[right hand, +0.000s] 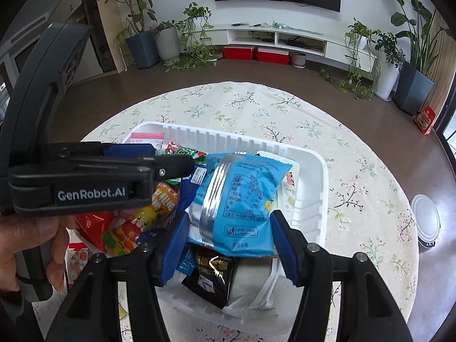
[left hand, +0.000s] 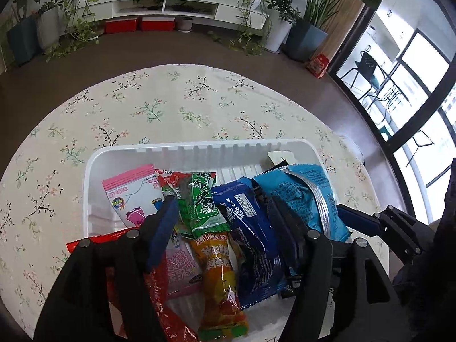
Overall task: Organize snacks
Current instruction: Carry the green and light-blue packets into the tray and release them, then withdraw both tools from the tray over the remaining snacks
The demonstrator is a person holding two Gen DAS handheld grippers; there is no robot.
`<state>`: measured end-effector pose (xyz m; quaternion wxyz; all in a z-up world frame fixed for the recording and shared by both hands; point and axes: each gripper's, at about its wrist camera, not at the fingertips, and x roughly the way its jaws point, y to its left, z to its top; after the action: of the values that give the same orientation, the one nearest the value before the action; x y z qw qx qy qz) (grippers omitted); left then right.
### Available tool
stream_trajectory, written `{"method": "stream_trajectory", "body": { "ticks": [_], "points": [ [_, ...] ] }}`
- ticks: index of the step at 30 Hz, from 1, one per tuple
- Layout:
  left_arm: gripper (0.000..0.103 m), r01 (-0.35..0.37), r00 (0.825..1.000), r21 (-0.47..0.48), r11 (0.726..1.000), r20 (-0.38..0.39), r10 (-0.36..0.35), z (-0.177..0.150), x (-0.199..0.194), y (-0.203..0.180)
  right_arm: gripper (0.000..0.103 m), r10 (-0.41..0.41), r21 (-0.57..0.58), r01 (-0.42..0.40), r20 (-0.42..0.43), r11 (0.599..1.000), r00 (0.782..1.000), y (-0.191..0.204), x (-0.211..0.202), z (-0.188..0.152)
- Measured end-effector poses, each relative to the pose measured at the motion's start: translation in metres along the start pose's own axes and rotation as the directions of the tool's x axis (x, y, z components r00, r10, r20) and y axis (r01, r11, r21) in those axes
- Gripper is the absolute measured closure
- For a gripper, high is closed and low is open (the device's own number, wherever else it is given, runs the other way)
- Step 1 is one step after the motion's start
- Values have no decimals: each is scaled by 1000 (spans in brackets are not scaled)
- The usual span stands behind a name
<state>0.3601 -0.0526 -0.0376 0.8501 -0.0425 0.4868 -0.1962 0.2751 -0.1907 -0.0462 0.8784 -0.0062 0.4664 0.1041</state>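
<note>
Right gripper (right hand: pixel 229 239) grasping light blue packet (right hand: pixel 236 196) over white tray (right hand: pixel 322 188); left gripper (left hand: pixel 225 213) released, at 9 o'clock (hovering snacks). Next: lower packet, release gently.

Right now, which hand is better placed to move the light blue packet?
Right. The right gripper has its jaws on both sides of the light blue packet in the white tray. The left gripper straddles the green and dark blue packets instead.
</note>
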Motion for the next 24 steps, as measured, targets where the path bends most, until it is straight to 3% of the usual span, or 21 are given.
{"method": "stream_trajectory", "body": {
  "ticks": [2,7,9,11,14,18,24],
  "points": [
    [39,10,1000,2,1000,11,-10,0,-6,-3,38,-3,3,3,9,1000,1000,-1,-4,-2],
    [24,37,999,7,999,32,-37,-4,-24,-11,30,9,39,-10,31,999,999,-8,-22,-8],
    [10,45,998,12,999,43,-45,-9,-37,-17,27,13,54,-16,46,998,999,-11,-31,-11],
    [2,56,997,22,998,55,-57,-15,-51,-22,23,27,77,-32,69,997,997,-14,-42,-16],
    [1,44,994,70,997,92,-50,-27,-82,-28,20,41,110,-53,110,993,993,-18,-60,-28],
    [0,-24,988,138,990,152,3,-53,-124,-30,15,67,155,-93,163,984,984,-23,-84,-48],
    [0,-114,965,186,976,253,64,-104,-171,-21,15,90,196,-124,178,973,980,-23,-106,-84]
  ]
}}
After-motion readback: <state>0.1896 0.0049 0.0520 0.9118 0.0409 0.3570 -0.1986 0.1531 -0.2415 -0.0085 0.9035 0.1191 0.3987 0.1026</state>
